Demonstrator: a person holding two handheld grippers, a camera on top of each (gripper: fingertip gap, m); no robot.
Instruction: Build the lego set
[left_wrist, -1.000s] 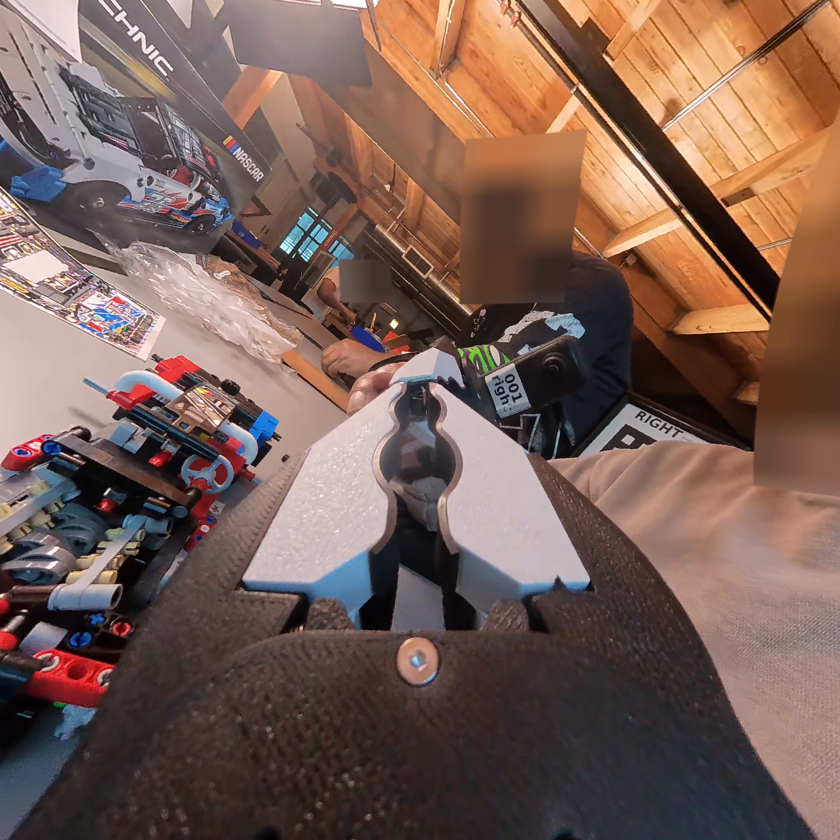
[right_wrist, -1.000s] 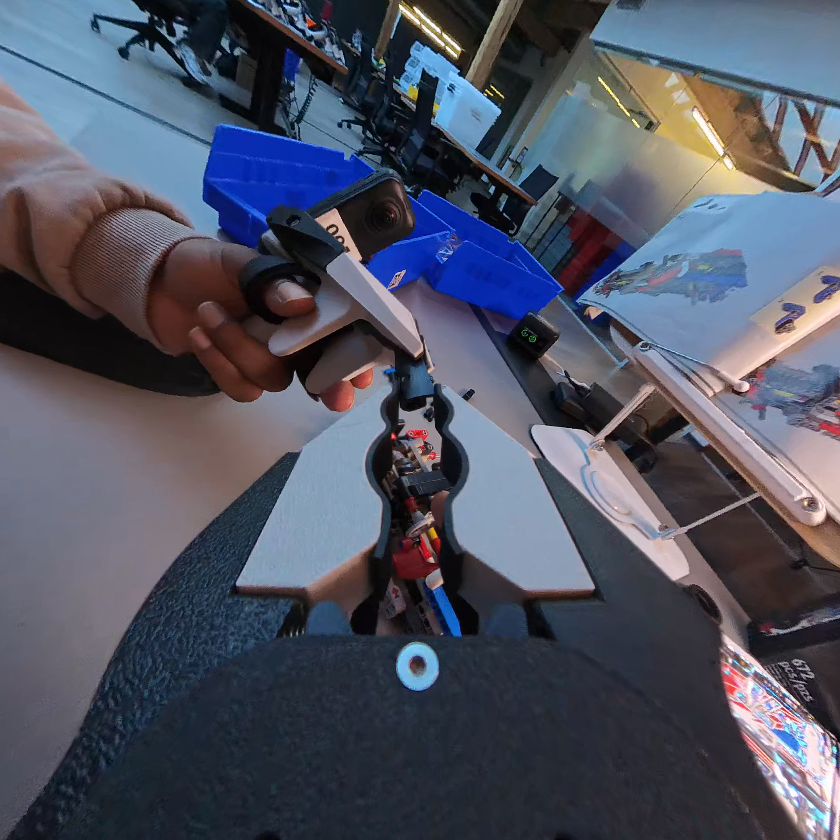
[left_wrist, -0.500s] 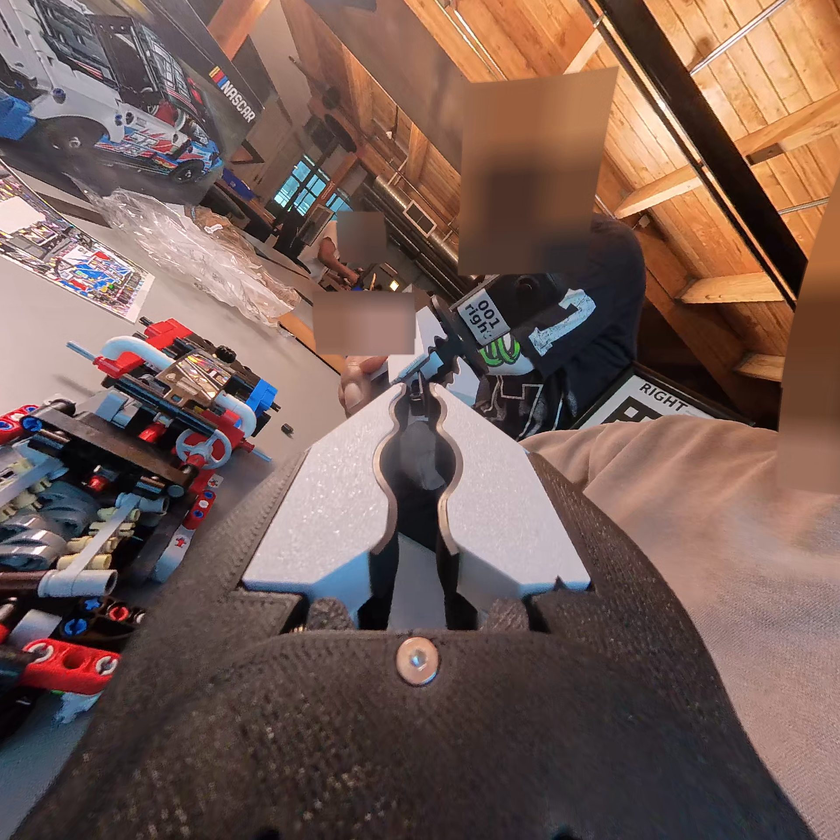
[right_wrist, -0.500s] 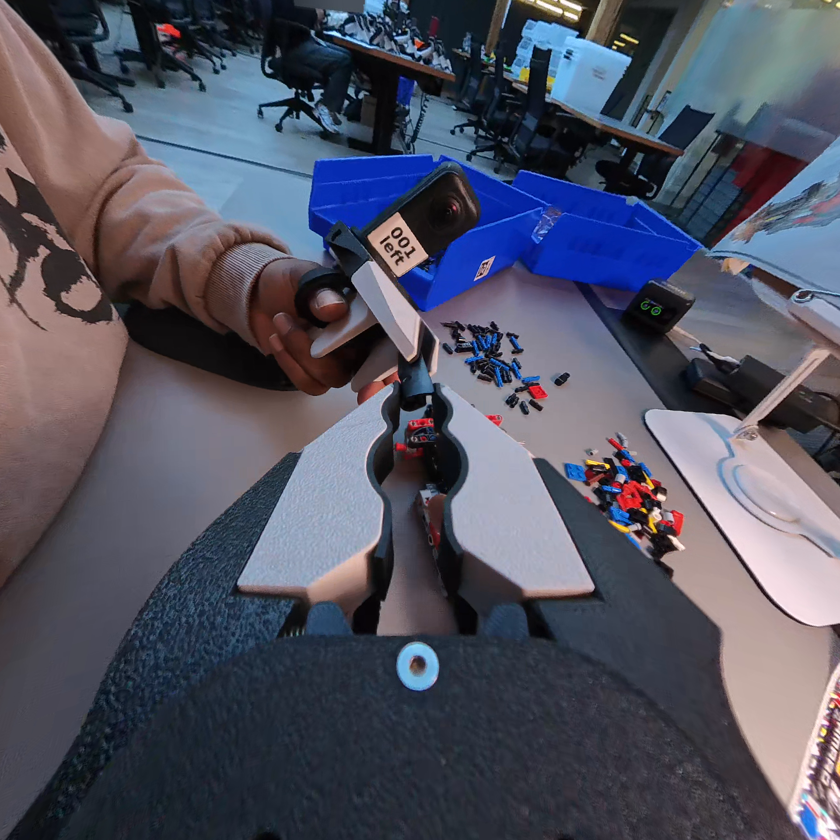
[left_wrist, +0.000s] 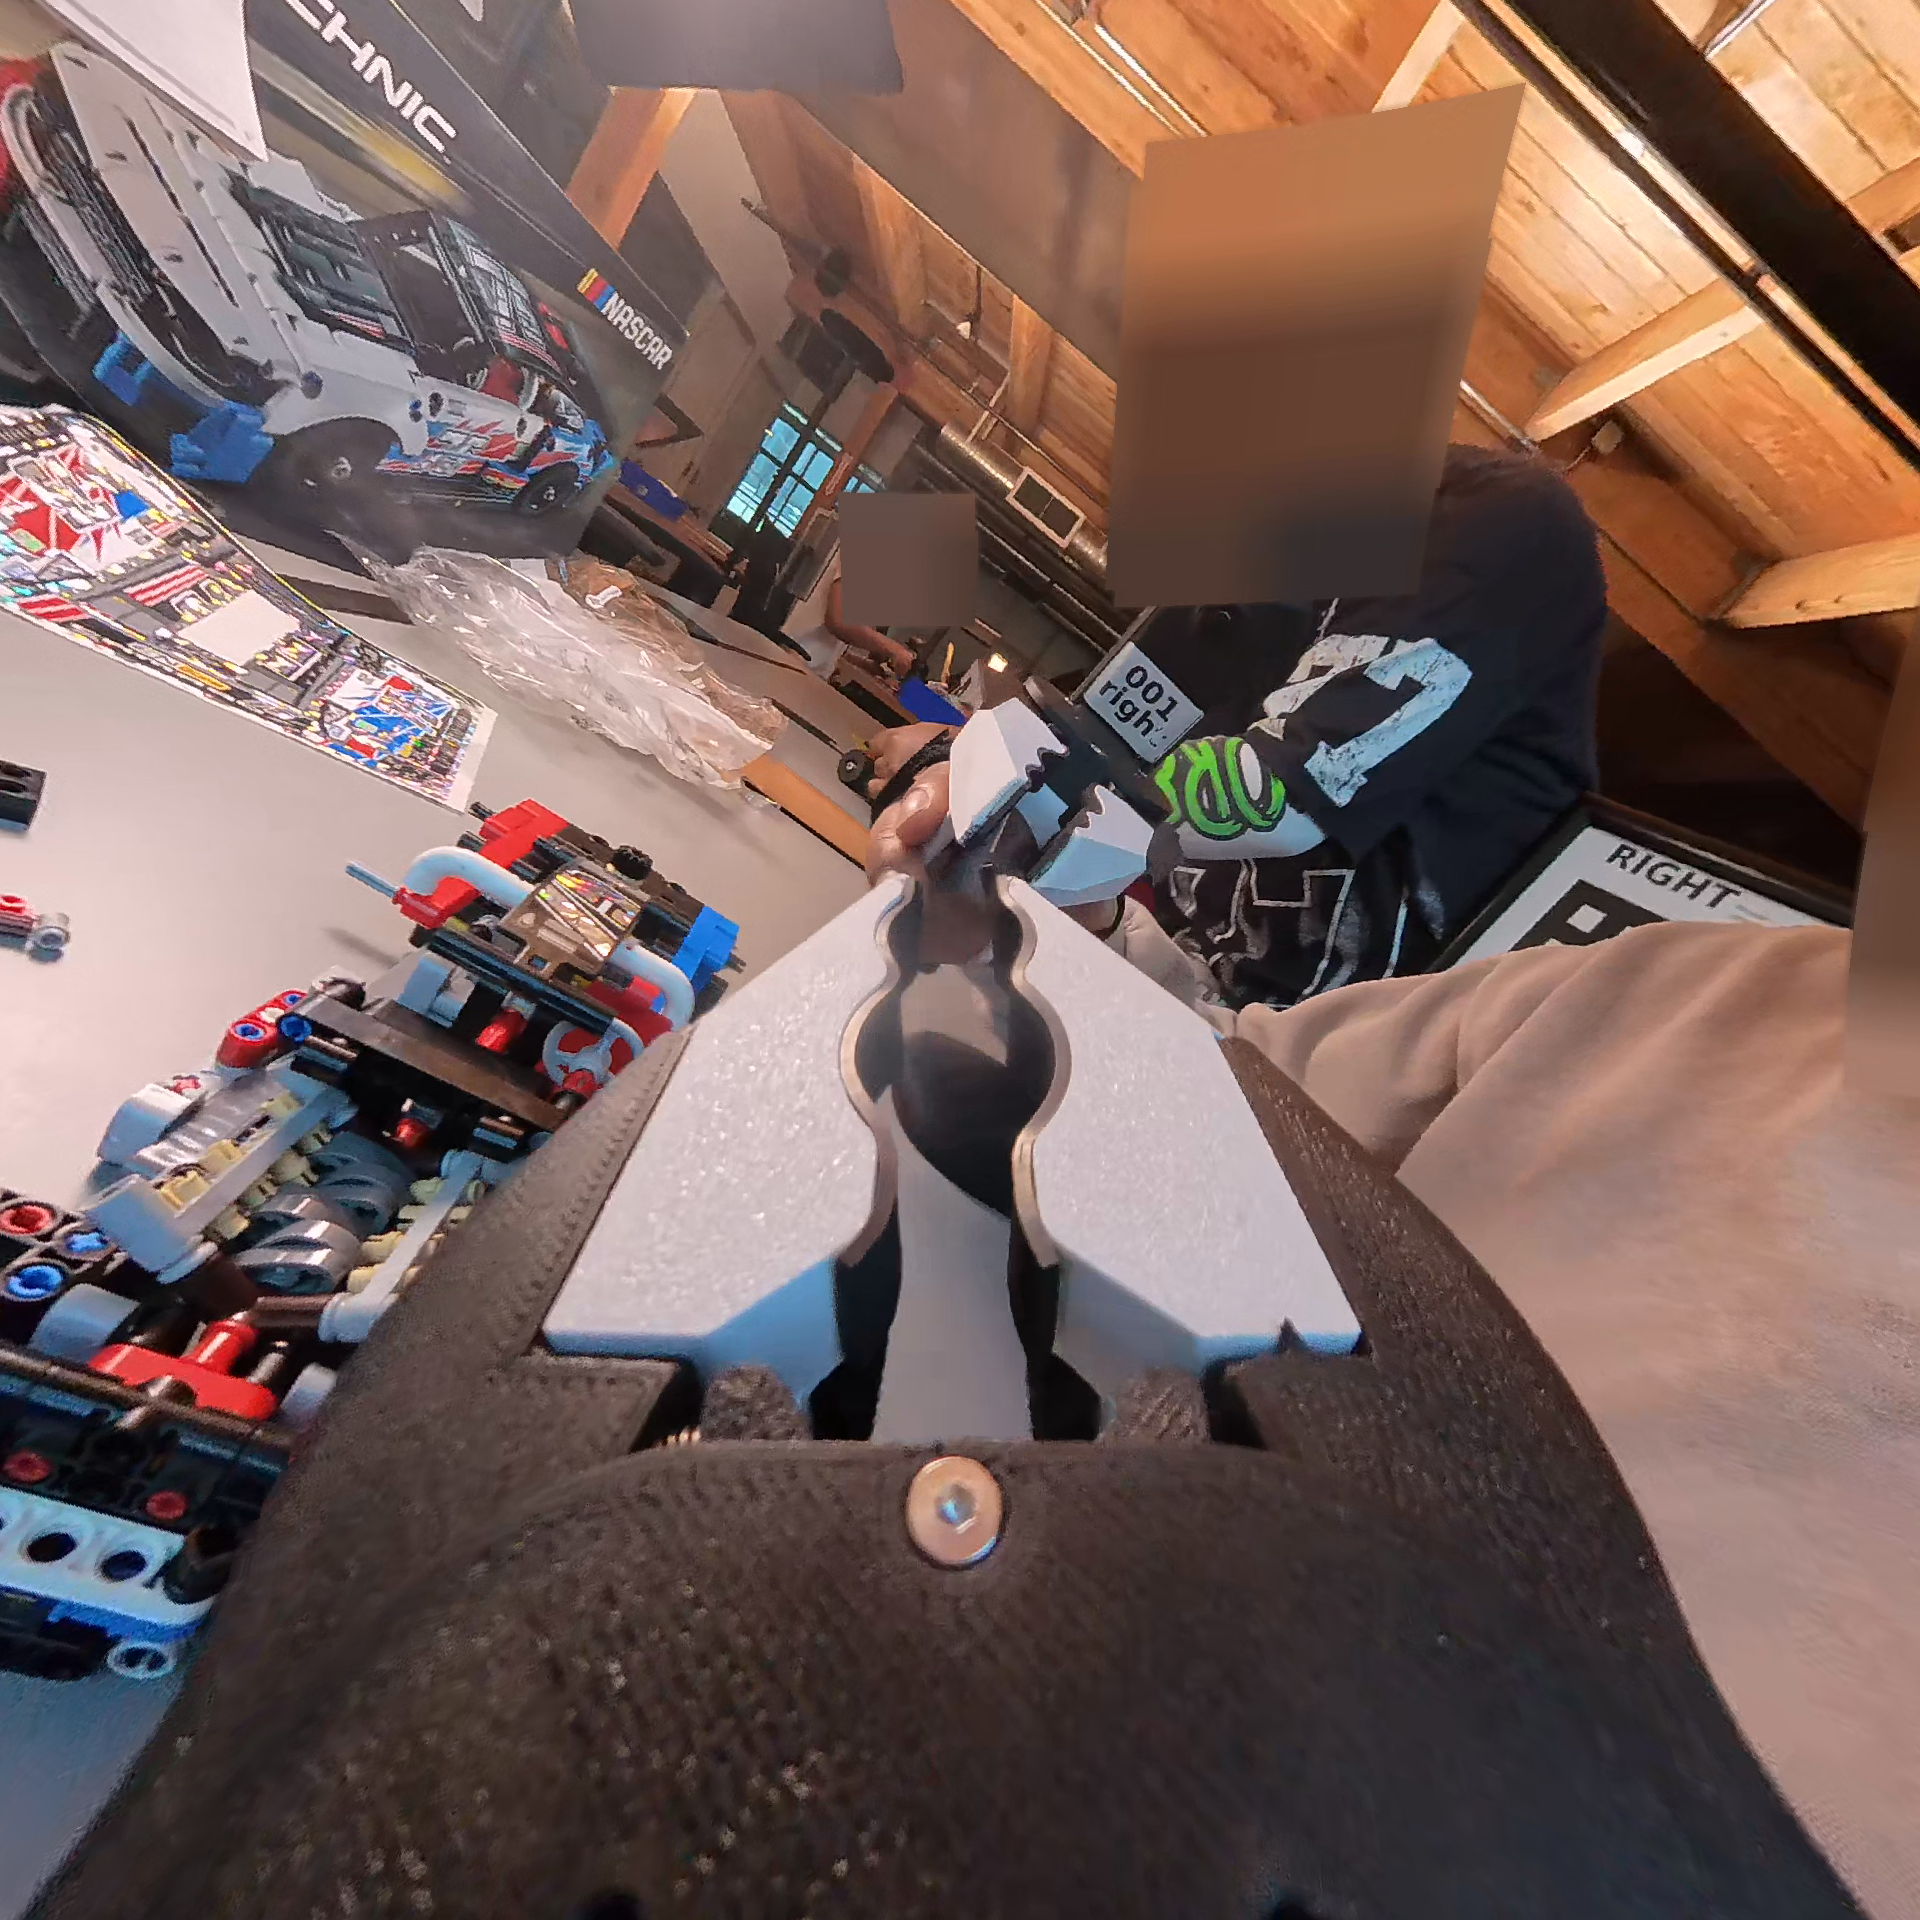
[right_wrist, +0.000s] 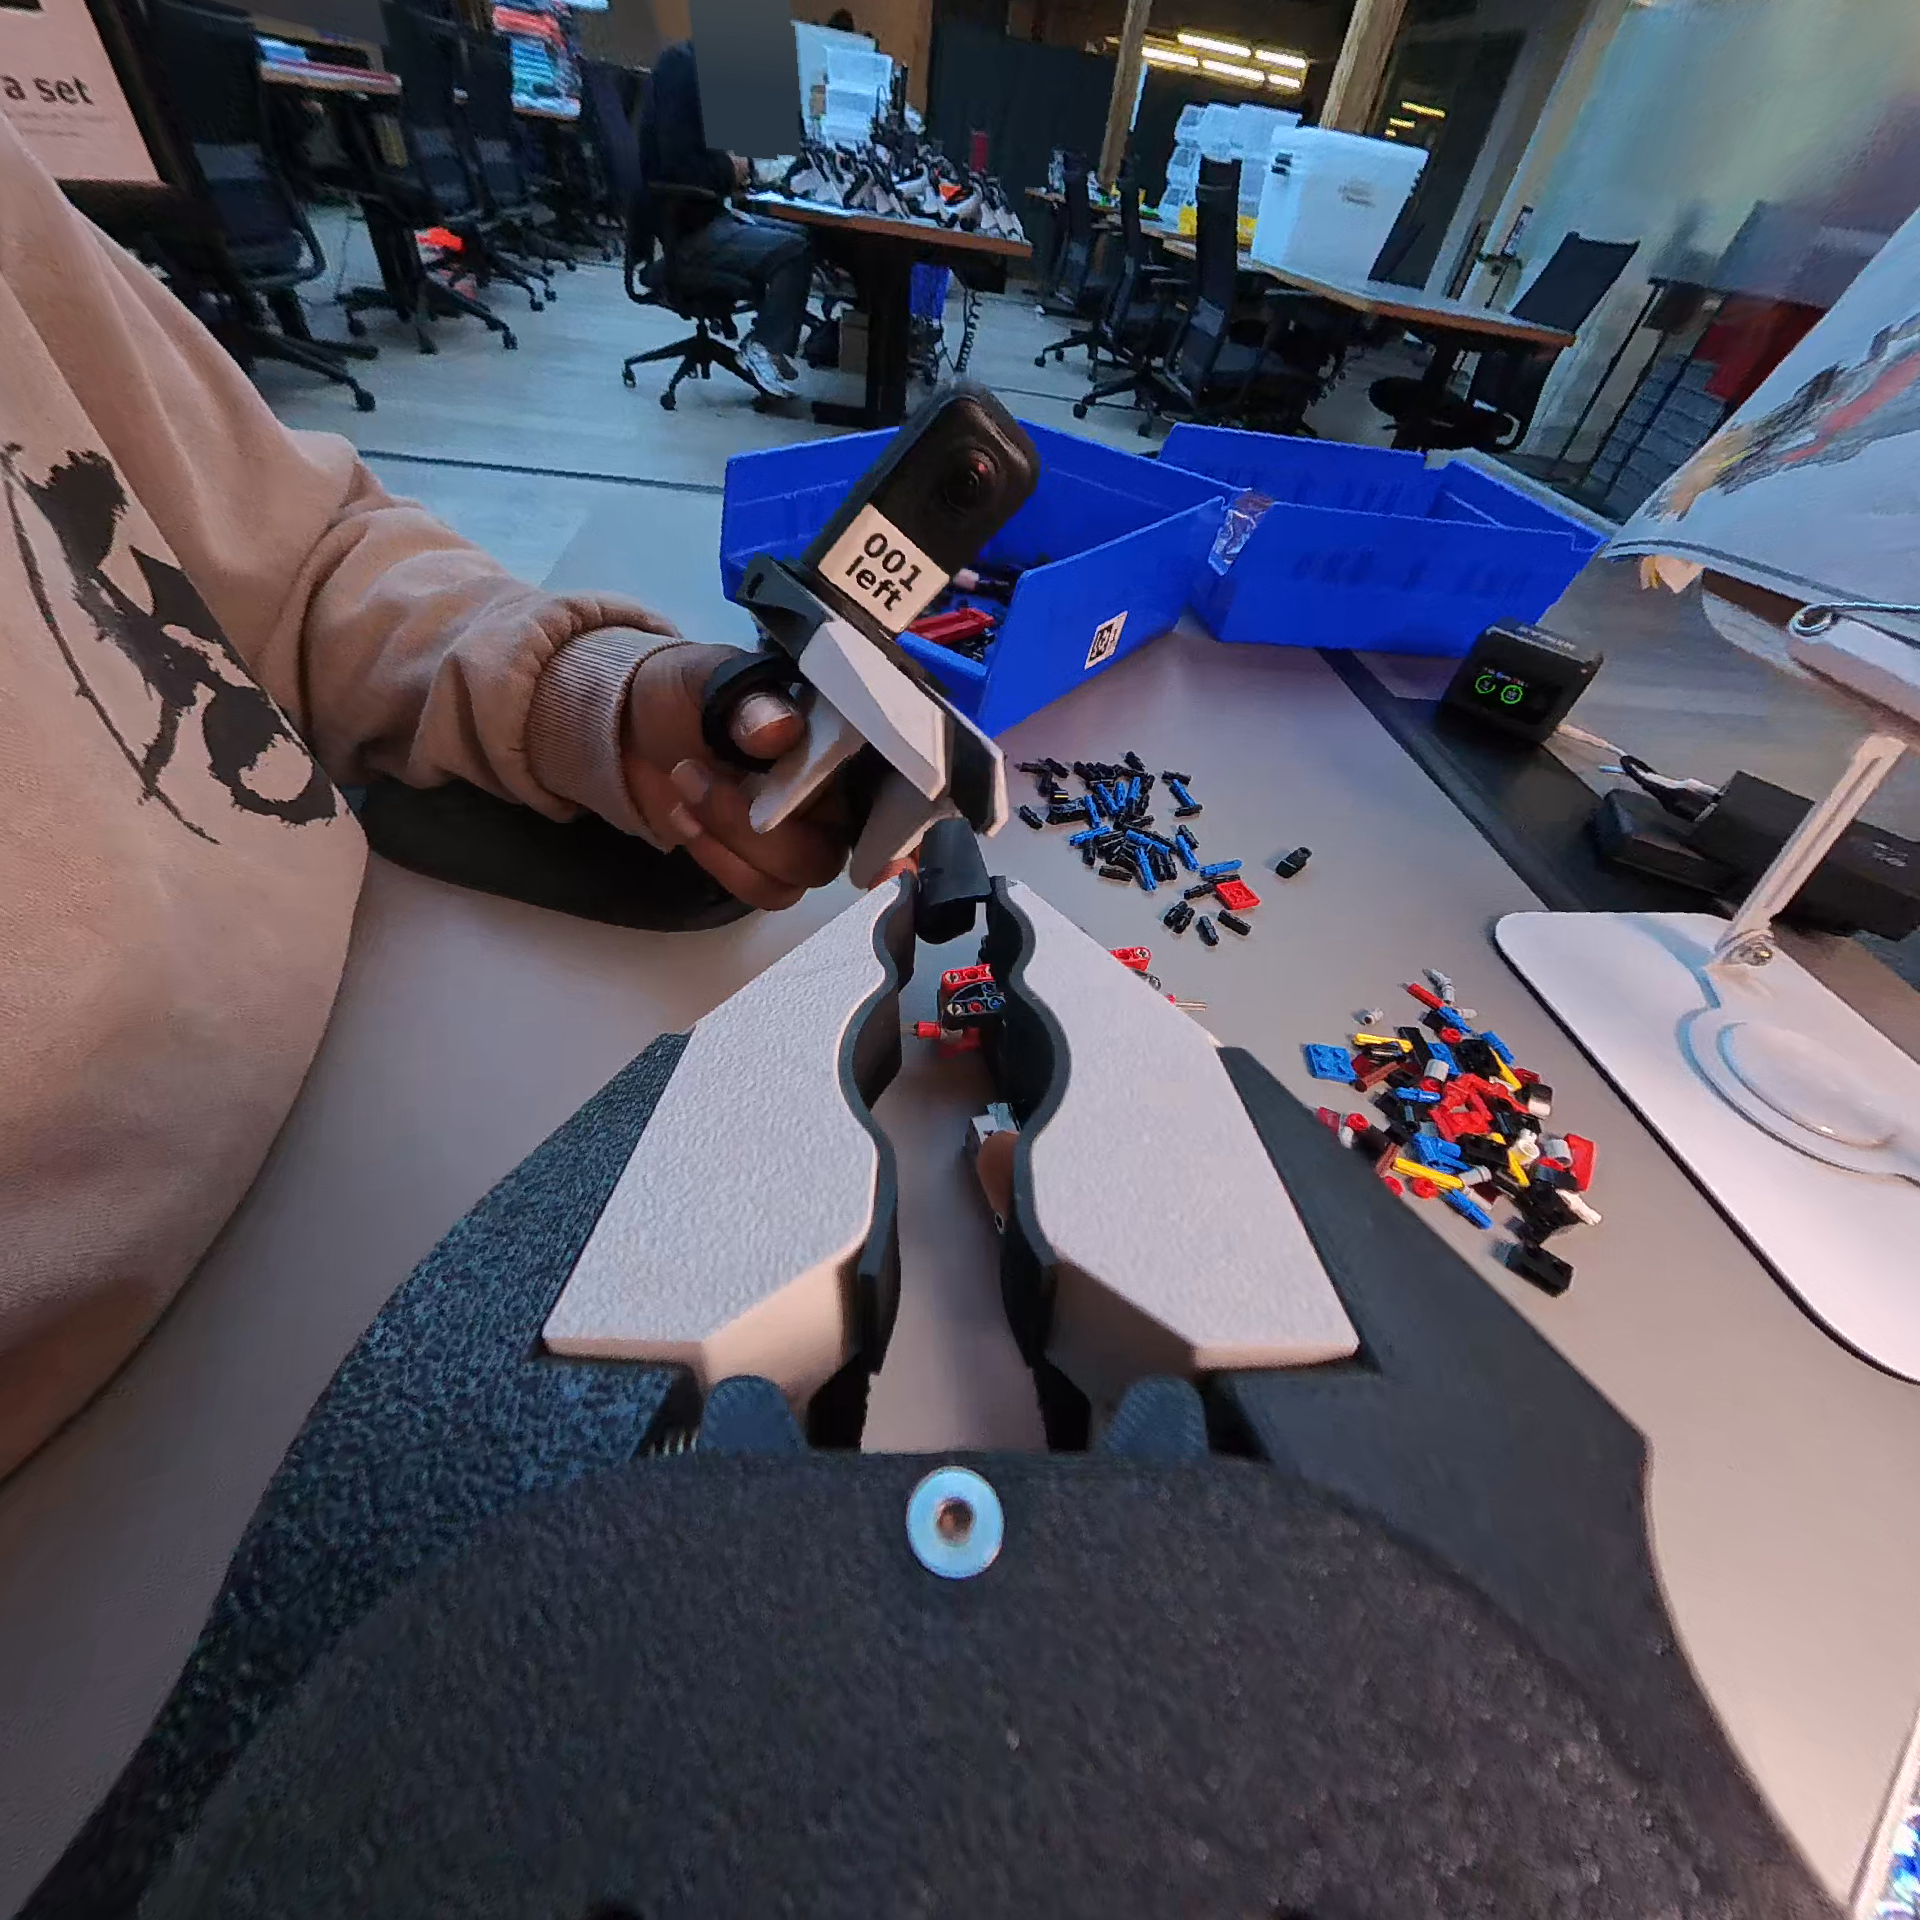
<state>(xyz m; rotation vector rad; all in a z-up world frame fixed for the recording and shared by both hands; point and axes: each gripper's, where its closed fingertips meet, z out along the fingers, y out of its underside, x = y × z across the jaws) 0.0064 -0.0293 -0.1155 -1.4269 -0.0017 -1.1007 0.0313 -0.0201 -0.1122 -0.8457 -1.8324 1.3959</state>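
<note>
My left gripper (left_wrist: 953, 904) and right gripper (right_wrist: 951, 902) meet tip to tip above the table. A small black lego piece (right_wrist: 951, 873) hangs from the tips of the left gripper (right_wrist: 961, 821) and sits between the right gripper's narrow jaws, touched on both sides. In the left wrist view the right gripper (left_wrist: 1003, 847) is just beyond my tips, and the piece is hard to make out there. The part-built lego car chassis (left_wrist: 312, 1122) lies on the grey table to the left. A small red and black sub-assembly (right_wrist: 966, 1003) lies below the right gripper.
A pile of blue and black pins (right_wrist: 1132, 821) and a mixed pile of pieces (right_wrist: 1455, 1122) lie on the table. Blue bins (right_wrist: 1392, 551), a white stand base (right_wrist: 1714, 1091), the set's box (left_wrist: 312, 260), a sticker sheet (left_wrist: 239, 634) and a plastic bag (left_wrist: 592, 655) surround them. The grippers are tip to tip, or close to it.
Both grippers have turned together, tips still meeting at the black piece. The right wrist view has tilted down, so the loose piece piles now show. The left wrist view shows more table.
</note>
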